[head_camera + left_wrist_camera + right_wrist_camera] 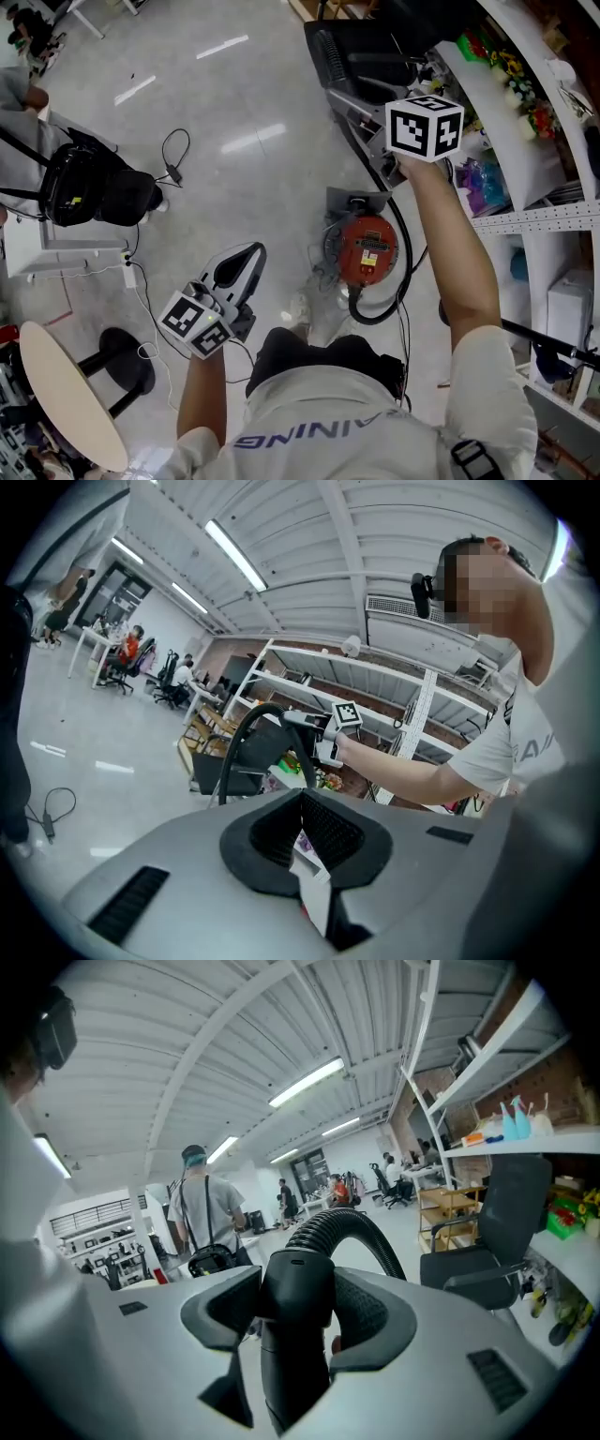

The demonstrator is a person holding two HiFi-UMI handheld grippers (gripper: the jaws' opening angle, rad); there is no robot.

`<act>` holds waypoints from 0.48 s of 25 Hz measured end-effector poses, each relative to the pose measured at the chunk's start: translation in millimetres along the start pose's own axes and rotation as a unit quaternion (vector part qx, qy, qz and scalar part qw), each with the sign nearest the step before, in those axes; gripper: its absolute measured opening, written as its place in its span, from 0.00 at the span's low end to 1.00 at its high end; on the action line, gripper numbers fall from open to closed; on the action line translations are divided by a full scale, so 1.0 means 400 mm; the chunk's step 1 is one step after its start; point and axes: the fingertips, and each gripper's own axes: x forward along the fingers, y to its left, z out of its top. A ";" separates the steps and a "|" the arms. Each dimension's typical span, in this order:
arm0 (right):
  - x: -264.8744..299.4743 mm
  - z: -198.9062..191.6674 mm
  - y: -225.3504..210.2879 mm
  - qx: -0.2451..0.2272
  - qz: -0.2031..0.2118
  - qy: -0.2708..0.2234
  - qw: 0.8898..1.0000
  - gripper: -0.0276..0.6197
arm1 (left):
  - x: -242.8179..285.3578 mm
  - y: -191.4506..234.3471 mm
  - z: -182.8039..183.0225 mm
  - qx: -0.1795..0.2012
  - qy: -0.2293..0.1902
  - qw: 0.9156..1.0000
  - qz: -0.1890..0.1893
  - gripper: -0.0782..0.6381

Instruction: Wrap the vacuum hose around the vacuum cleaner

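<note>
The red round vacuum cleaner (367, 248) stands on the floor just ahead of the person's feet. Its black ribbed hose (382, 311) loops out below it and rises on the right to my right gripper (405, 165), held high under its marker cube. In the right gripper view the right gripper (295, 1288) is shut on the hose's smooth black end piece (298, 1316), and the ribbed hose (349, 1228) arches away beyond it. My left gripper (249, 255) hangs low at the left, away from the vacuum. In its own view the left gripper (302, 803) is shut and holds nothing.
A black office chair (361, 52) stands right behind the vacuum. White shelving (530, 122) with goods runs along the right. A black bag (80, 183), cables (173, 150) and a round table (66, 394) are at the left. A person (202, 1208) stands further off.
</note>
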 end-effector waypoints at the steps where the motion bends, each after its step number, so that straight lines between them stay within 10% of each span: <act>1: 0.008 -0.026 0.026 0.005 0.011 0.005 1.000 0.41 | -0.008 0.004 -0.001 -0.002 -0.001 1.000 0.001 0.13; 12: -0.030 -0.312 0.274 0.014 0.067 0.069 0.995 0.41 | -0.081 0.035 -0.016 -0.003 -0.013 1.000 0.016 0.13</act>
